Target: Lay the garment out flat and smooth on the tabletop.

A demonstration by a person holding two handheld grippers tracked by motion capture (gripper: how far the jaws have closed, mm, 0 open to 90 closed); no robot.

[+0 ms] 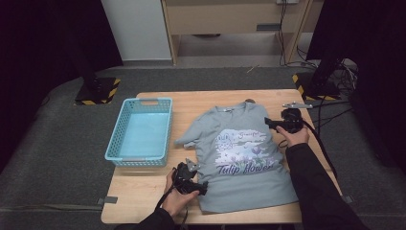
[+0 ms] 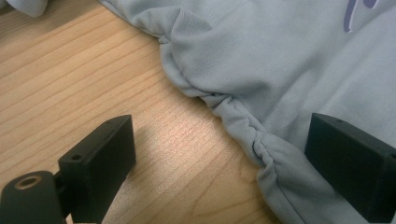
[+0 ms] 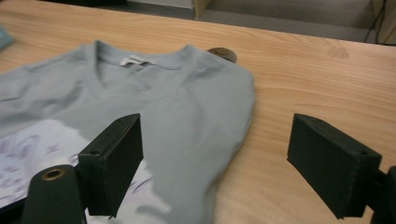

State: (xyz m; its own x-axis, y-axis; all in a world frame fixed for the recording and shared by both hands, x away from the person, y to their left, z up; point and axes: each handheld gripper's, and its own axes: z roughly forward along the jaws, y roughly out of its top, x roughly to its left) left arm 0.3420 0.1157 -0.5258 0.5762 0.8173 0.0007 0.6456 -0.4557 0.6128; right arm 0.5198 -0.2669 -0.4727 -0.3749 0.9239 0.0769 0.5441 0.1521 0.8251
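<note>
shirt (image 1: 242, 153) soft, limp, light; grab bunched hem edge and shoulder. left tongs (image 2: 224, 163) open, right tongs (image 3: 215, 163) open, nothing gripped.

The T-shirt (image 1: 239, 153) was pale grey-blue, printed across the chest with a white cloud-like patch, small purple flowers and dark purple lettering, and it carried a white neck label. The basket (image 1: 116, 139) was light turquoise with a lattice of small holes. The worktop (image 1: 143, 194) was light wood with fine grain. Both the left gripper (image 1: 205, 188) and the right gripper (image 1: 267, 122) were black.
</note>
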